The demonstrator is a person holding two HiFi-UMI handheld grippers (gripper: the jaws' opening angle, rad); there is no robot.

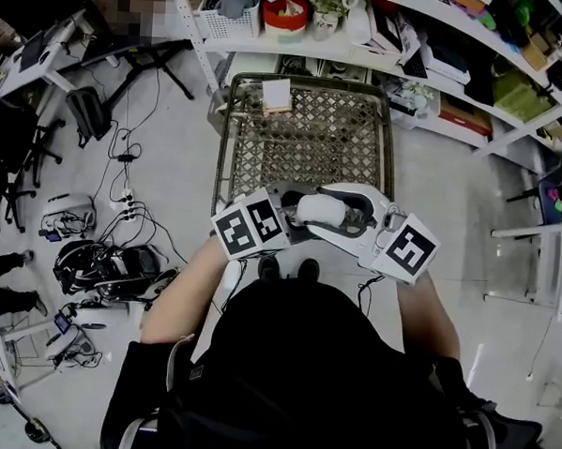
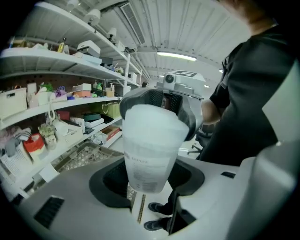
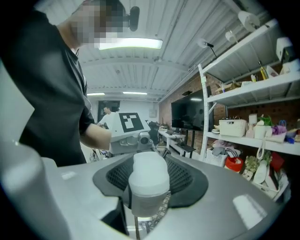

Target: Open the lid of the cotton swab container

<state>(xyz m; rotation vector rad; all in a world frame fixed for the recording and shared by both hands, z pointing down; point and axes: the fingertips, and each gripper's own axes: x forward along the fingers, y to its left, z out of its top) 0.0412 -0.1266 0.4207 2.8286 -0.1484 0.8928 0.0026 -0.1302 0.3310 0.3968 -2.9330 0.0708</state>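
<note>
I hold a translucent cotton swab container (image 1: pixel 319 211) in the air above a wire cart, between both grippers. In the left gripper view its labelled body (image 2: pixel 150 154) stands between the dark pads of my left gripper (image 2: pixel 147 185), which is shut on the lower part. My right gripper (image 1: pixel 343 213) comes from the other side, and its dark pads (image 2: pixel 192 117) wrap the top. In the right gripper view the white lid (image 3: pixel 149 171) sits on the container, with my right gripper (image 3: pixel 150 187) shut on it. The left gripper's marker cube (image 3: pixel 129 124) faces me behind the lid.
A wire shopping cart (image 1: pixel 305 126) stands below the grippers, with a white card (image 1: pixel 276 95) at its far end. Shelves of goods (image 1: pixel 431 48) run behind and to the right. Cables and gear (image 1: pixel 110 257) lie on the floor at the left.
</note>
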